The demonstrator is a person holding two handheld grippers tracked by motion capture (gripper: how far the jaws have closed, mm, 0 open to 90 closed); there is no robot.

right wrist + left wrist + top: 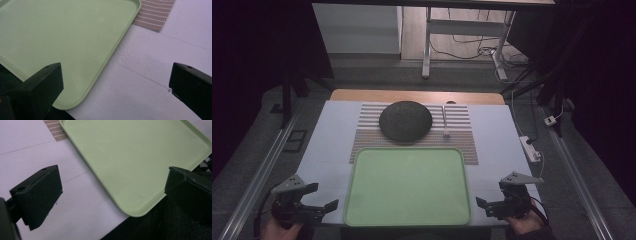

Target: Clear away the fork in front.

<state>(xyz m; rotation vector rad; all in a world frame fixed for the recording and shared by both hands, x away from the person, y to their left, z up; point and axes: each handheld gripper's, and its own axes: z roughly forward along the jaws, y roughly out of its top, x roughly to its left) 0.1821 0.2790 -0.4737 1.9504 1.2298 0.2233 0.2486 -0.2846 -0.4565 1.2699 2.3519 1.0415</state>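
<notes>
Dim floor and desk legs lie beyond a white-covered worktop (497, 125). On it a pale green plastic tray (408, 186) sits at the near edge, empty, overlapping a striped woven placemat (462, 137) that carries a dark round stoneware plate (405, 120) and a small white utensil (445, 122). The left tool (323, 198) and right tool (486, 196) flank the tray's near corners, jaws spread wide, holding nothing. This looks like the start; next probably comes a reach forward toward the plate.
</notes>
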